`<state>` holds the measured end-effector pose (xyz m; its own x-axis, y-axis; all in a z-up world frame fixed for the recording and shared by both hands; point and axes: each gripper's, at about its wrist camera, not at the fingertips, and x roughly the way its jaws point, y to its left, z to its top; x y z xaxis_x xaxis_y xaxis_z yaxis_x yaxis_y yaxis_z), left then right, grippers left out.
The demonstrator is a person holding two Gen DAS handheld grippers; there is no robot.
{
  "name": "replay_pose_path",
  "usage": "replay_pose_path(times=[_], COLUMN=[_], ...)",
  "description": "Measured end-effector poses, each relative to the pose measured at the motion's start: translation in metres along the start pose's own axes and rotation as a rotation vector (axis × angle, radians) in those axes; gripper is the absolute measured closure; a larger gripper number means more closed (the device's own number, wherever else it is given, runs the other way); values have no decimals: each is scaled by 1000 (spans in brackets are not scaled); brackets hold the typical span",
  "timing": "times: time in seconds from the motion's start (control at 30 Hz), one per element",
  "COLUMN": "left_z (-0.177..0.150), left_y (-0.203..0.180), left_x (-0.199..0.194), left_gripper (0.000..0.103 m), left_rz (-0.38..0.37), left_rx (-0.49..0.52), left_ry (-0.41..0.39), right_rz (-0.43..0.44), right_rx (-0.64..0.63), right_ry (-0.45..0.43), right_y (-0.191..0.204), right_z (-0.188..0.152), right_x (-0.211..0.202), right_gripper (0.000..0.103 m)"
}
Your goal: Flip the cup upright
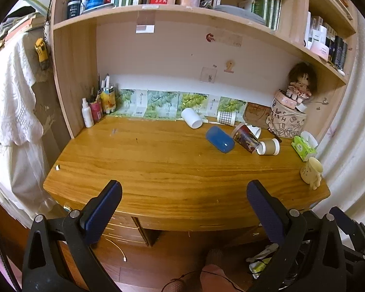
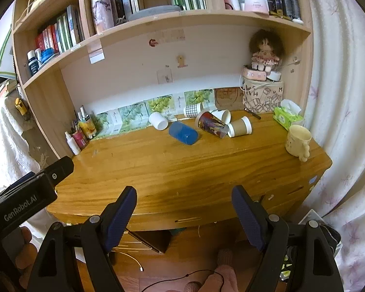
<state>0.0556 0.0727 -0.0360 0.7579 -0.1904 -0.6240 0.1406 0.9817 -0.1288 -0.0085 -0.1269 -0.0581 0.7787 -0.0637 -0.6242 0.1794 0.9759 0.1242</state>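
Both hand-held grippers, left and right, are hovering spread wide and empty over the worktop edge, well apart from the blue cup lying on its side

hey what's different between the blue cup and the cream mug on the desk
The blue cup lies tipped on its side near the back of the desk, among other fallen cups; the cream mug stands upright, alone near the right edge. The blue cup shows no handle; the cream mug has a lumpy one. Neither is touched by any tongs.
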Motion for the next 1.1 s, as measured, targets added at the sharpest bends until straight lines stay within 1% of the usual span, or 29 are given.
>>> replay_pose_path(times=[0.17, 0.4, 0.5, 0.6, 0.8, 0.97, 1.1], left_z=[7, 23, 36, 49, 78, 92, 100], left_y=[-5, -27, -41, -51, -78, -100, -113], left_x=[17, 48, 68, 84, 125, 150, 171], left_gripper=[1, 1, 1, 1, 1, 1, 1], left_rz=[4, 25, 36, 57, 87, 91, 108], left_rx=[-20, -2, 5, 3, -16, -29, -48], left_ry=[34, 57, 72, 68, 92, 122, 153], right_rz=[16, 56, 76, 115, 171, 209, 226], right_rx=[-7, -27, -47, -52, -102, -143, -176], right_ry=[18, 43, 48, 74, 119, 146, 178], right_y=[-5, -20, -28, -39, -55, -69, -79], right_z=[6, 26, 40, 57, 94, 122, 140], right_x=[14, 44, 62, 85, 131, 162, 187], right_gripper=[22, 22, 22, 22, 22, 22, 22])
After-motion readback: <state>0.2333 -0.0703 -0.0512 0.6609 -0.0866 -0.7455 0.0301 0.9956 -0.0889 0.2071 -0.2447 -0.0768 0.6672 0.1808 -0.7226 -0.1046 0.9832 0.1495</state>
